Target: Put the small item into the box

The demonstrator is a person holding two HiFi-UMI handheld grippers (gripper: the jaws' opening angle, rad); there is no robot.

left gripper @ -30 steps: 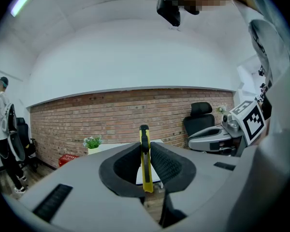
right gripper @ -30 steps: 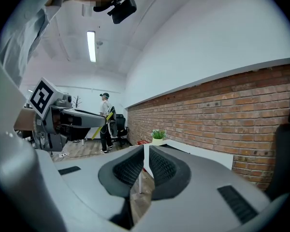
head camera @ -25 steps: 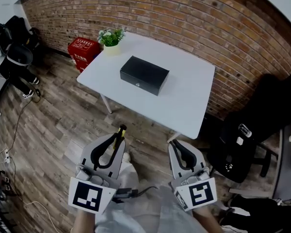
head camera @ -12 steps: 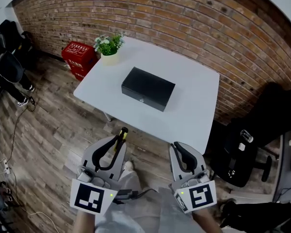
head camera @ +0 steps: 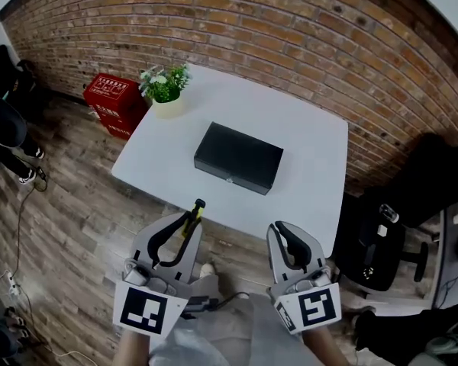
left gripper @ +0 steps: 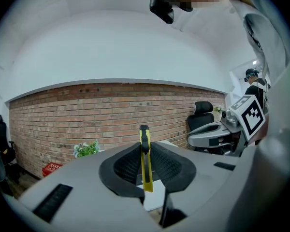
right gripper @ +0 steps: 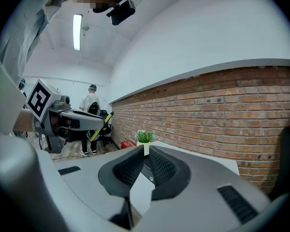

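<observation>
Yellow-and-black plastic cutter knife (left gripper: 144, 162) looks light, stiff and slippery; the left gripper (left gripper: 145, 170) pinches its flat sides, the right gripper (right gripper: 144, 167) is closed, empty.

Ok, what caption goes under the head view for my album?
Left gripper holds a yellow cutter, right gripper empty, before a table with a black box.

Small item: a yellow-and-black utility knife (left gripper: 145, 161). We hold it pinched upright between the jaws of our left gripper (head camera: 185, 221), its black end poking past them.
Box (head camera: 238, 158): black, flat and rectangular. We see its lid shut, and it lies askew near the middle of the white table (head camera: 313, 139), well apart from the knife.
</observation>
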